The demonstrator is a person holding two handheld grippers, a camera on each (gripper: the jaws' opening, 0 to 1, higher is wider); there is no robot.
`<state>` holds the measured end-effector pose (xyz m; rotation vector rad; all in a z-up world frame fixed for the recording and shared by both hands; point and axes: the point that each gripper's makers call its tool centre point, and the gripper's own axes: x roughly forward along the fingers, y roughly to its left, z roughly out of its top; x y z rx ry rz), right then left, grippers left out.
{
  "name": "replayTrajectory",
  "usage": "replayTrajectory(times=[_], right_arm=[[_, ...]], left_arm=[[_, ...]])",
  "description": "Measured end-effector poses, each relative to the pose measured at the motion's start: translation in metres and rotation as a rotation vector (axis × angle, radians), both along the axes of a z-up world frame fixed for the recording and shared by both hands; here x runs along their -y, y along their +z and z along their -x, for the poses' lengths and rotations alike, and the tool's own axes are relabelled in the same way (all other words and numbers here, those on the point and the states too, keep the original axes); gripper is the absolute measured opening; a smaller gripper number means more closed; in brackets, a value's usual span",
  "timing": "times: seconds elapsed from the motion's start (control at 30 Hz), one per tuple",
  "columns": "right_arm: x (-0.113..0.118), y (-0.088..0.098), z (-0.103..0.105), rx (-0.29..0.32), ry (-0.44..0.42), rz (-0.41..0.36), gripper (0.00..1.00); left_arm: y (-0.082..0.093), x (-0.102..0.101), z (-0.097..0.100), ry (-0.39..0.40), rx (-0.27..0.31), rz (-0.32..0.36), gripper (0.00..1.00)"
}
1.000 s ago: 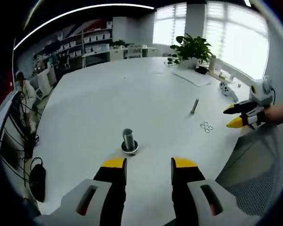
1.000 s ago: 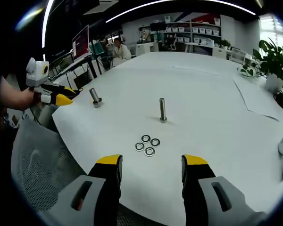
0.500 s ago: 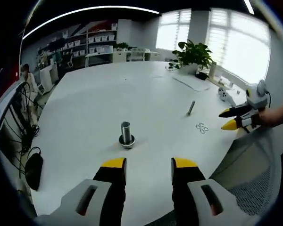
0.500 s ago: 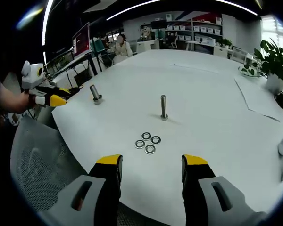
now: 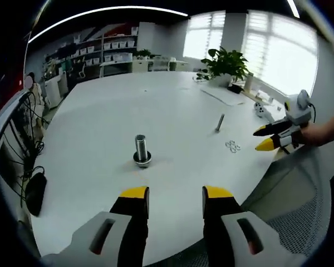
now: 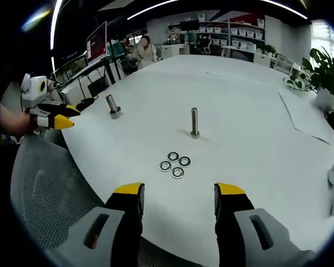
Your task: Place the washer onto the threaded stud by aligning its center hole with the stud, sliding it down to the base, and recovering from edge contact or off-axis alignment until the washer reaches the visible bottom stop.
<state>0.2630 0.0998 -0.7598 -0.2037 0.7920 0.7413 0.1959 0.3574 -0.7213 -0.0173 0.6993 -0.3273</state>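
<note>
White and broad, the round desk [image 6: 250, 100] carried four small silver metal washers [image 6: 175, 164] clustered flat near its edge, just in front of the slim upright threaded steel stud [image 6: 195, 123]. The right claw [image 6: 178, 194] hung over the desk's rim with its yellow-tipped jaws wide apart and nothing between them, pointed toward the washers. The left claw [image 5: 170, 197] was likewise wide and empty, facing a thicker grey metal bolt [image 5: 141, 150] standing upright on its base, well apart from the stud.
</note>
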Motion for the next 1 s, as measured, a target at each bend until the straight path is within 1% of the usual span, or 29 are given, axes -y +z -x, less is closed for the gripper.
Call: replayTrajectory(times=[0.17,0.4,0.57,0.73,0.9,1.0], right_arm=[[0.0,-0.001,0.001,-0.005,0.005,0.008,0.53],[0.001,-0.003,0.001,-0.007,0.009,0.02,0.53],[0.0,-0.004,0.001,-0.004,0.015,0.027,0.53],[0.0,-0.005,0.003,-0.009,0.023,0.037,0.53],[0.0,-0.007,0.003,-0.013,0.025,0.048,0.53],[0.0,-0.007,0.004,-0.01,0.029,0.053,0.53]], left_arm=[[-0.001,-0.002,-0.002,0.012,0.01,0.008,0.36],[-0.006,-0.002,-0.002,0.017,0.002,0.006,0.36],[-0.006,-0.002,-0.002,0.02,0.008,0.011,0.36],[-0.008,-0.001,0.0,0.02,-0.001,0.006,0.35],[-0.01,0.001,0.0,0.007,-0.004,0.014,0.35],[-0.01,0.005,0.002,-0.018,-0.004,0.011,0.35]])
